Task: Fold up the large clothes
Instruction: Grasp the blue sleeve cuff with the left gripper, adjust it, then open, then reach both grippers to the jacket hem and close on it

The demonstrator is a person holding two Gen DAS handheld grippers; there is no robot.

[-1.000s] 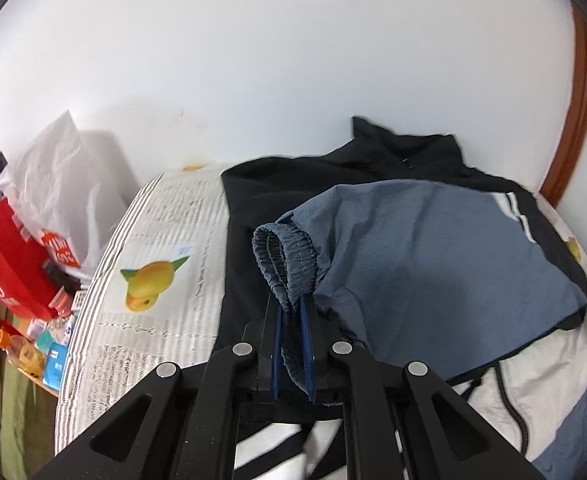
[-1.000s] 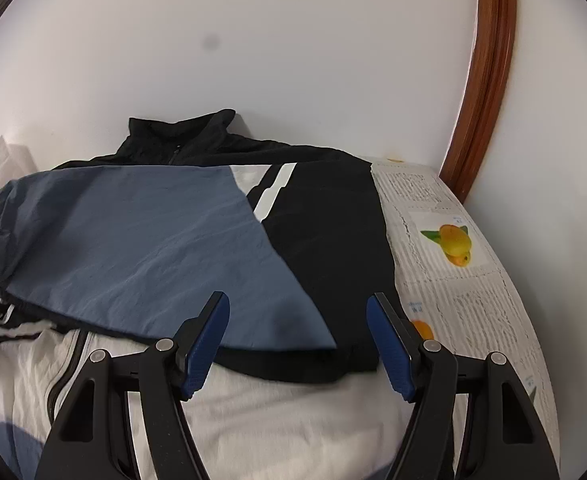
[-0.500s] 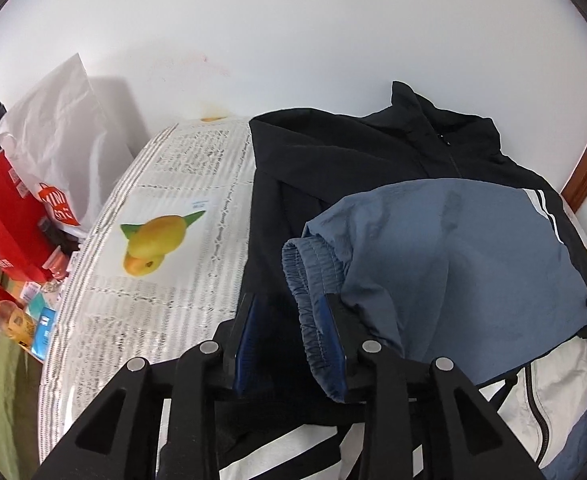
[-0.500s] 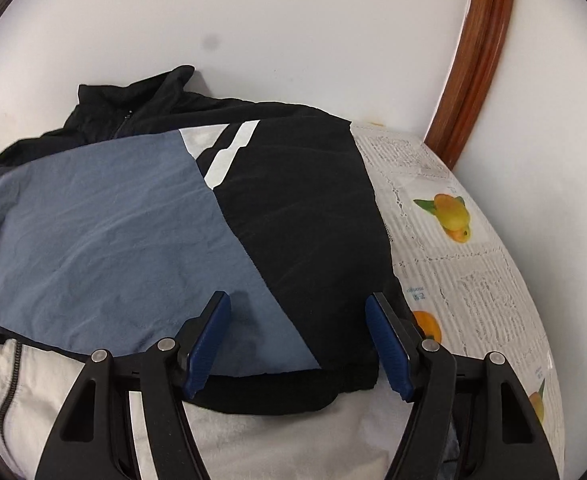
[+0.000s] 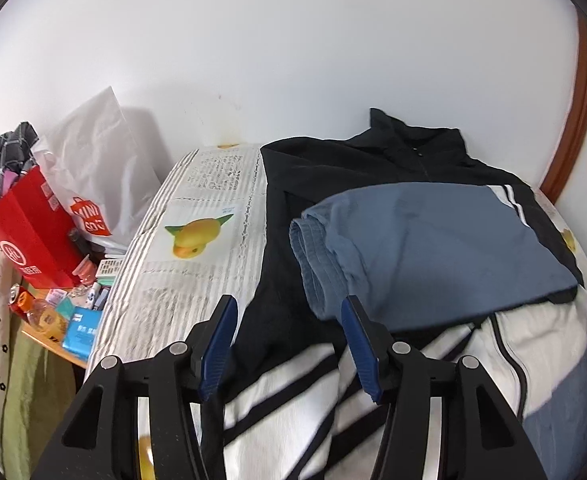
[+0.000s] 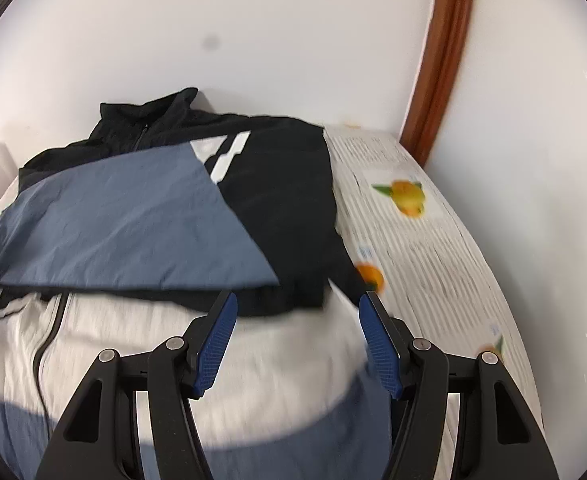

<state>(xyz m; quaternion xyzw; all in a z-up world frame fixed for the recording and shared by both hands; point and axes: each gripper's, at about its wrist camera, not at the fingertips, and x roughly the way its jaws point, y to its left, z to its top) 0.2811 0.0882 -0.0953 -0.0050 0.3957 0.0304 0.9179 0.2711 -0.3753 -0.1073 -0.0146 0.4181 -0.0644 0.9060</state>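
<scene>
- Bed [image 5: 197, 184], covered by a newsprint-and-fruit sheet: it bears the whole garment and runs back to the white wall; bare sheet shows along both long sides, a wider strip on the left.
- Jacket [image 5: 409, 160], black, white and blue: it lies flat, collar toward the wall and hem toward the grippers, so its long axis runs away from both hands.
- Folded sleeve [image 5: 433, 240], blue: it lies across the chest, crosswise to that axis, cuff to the left.
- Sleeve cuff [image 5: 313, 256], ribbed: it rests just ahead of the left gripper [image 5: 289, 344], nearer that hand than the right.
- Left gripper: jaws opening, nothing pinched; only the jacket's striped lower panel lies beneath them.
- Right gripper [image 6: 297, 344]: jaws closing yet wide apart and empty, above the white lower panel [image 6: 197, 340], just short of the sleeve's black folded edge.
- Judgement: the unfolded lower half lies nearest both hands; clutter beside the bed's left edge limits room there.
</scene>
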